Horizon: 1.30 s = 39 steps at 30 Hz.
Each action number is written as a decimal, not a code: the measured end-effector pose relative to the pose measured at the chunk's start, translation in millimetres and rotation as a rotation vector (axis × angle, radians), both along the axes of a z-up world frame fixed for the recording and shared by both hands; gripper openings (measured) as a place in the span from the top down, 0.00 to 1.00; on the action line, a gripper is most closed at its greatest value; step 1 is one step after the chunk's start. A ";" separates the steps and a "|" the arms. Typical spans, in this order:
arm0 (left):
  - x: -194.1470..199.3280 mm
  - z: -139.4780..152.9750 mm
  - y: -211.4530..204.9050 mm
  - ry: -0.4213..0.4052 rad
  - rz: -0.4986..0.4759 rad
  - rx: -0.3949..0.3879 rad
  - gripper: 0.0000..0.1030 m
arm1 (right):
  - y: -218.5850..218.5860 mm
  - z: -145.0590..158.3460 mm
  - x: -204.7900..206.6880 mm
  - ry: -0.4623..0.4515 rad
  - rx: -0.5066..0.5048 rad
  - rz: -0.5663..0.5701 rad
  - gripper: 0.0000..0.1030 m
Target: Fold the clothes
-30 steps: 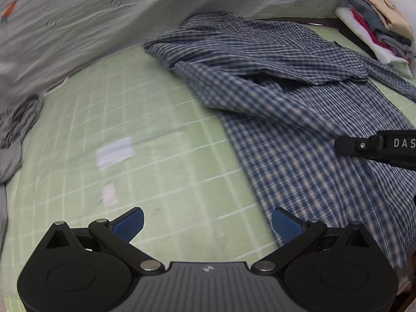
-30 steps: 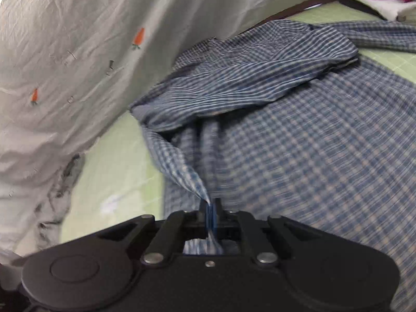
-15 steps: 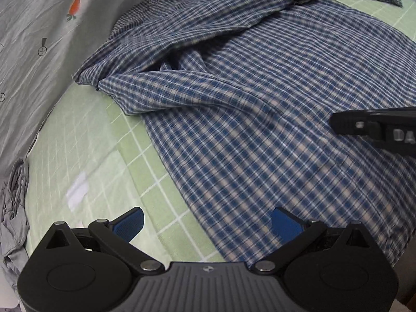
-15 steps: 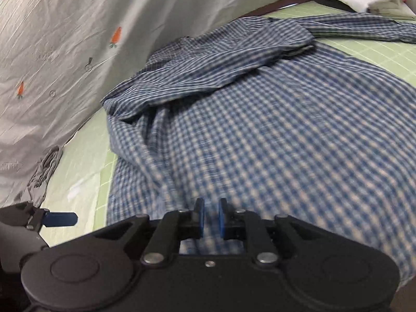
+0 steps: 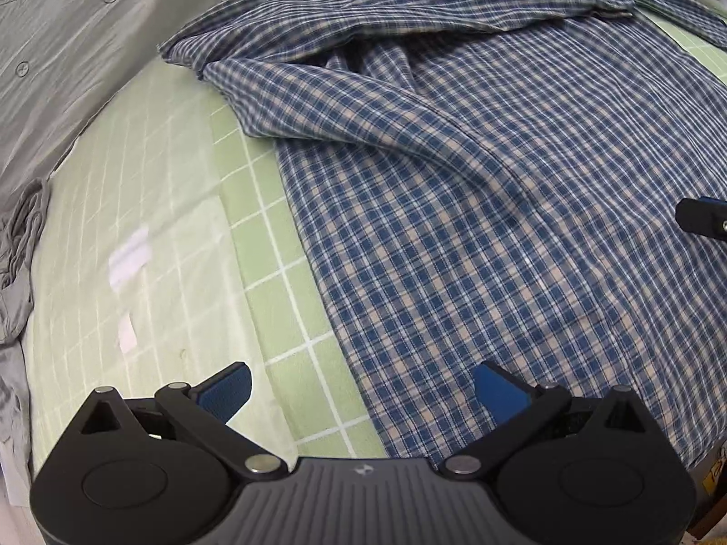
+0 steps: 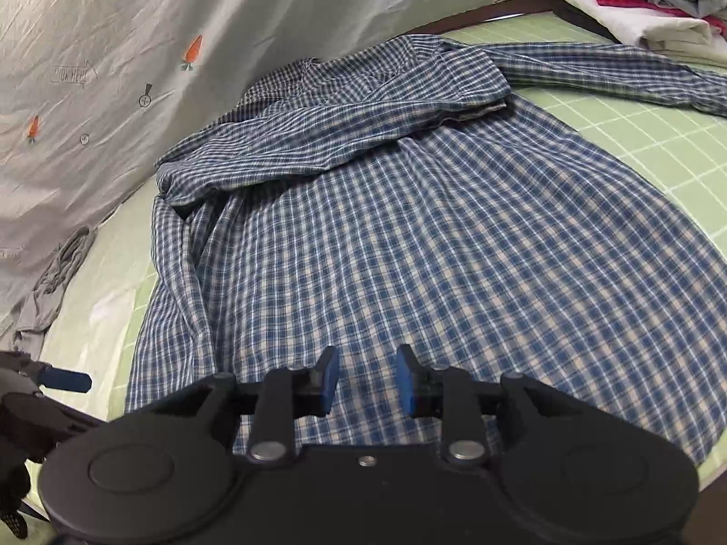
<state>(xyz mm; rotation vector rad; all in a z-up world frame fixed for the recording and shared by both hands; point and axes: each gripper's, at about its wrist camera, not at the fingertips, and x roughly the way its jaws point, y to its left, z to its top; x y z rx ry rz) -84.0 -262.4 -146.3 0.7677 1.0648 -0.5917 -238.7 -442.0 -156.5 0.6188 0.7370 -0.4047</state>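
Across the green gridded mat [image 5: 281, 245] lies the plaid shirt [image 6: 409, 250], its body spread fairly flat toward the near edge, one sleeve folded back over the chest and the other trailing toward the stack of folded clothes [image 6: 636, 4] in the far corner. Right gripper [image 6: 367, 379]: its fingers have just been opening and now stand a little apart, with nothing between them, low over the shirt's hem, which lies loose beneath. Left gripper [image 5: 361, 393]: fingers spread wide and empty, straddling the shirt's side edge where cloth meets mat (a likely spot for the next pinch, judging by its aim). Both tools are angled down at the near part of the garment, presumably so that hem and side can be lifted together for a fold. A grey cloth [image 6: 54, 272] lies crumpled against the patterned backdrop sheet [image 6: 159, 45], well apart from the shirt.
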 end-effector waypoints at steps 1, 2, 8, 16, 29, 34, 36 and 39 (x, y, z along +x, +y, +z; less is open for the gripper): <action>-0.8 0.0 1.4 -0.003 0.005 -0.004 0.00 | -1.4 0.1 0.5 0.000 0.008 -0.004 0.72; -0.8 -0.1 2.9 -0.001 0.009 -0.009 0.00 | -2.6 0.5 2.2 0.002 0.018 -0.011 0.70; 16.2 -3.6 22.5 0.101 0.069 -0.103 0.00 | -9.2 3.8 14.9 0.024 0.070 -0.040 0.49; 25.1 -6.4 51.5 0.151 0.119 -0.224 0.00 | -33.2 19.5 53.7 0.107 0.070 -0.027 0.37; 26.2 -9.6 44.5 0.112 0.262 -0.254 0.00 | -145.7 50.0 116.1 0.137 -0.247 -0.032 0.23; 23.8 -10.5 41.2 0.081 0.369 -0.273 0.00 | -200.3 39.6 131.6 0.087 -0.196 -0.020 0.30; 24.6 -10.4 39.2 0.080 0.404 -0.271 0.00 | -207.4 32.4 138.0 0.089 -0.166 0.011 0.43; 27.8 -9.8 36.8 0.100 0.442 -0.254 0.00 | -212.7 22.8 145.3 0.101 -0.145 0.060 0.66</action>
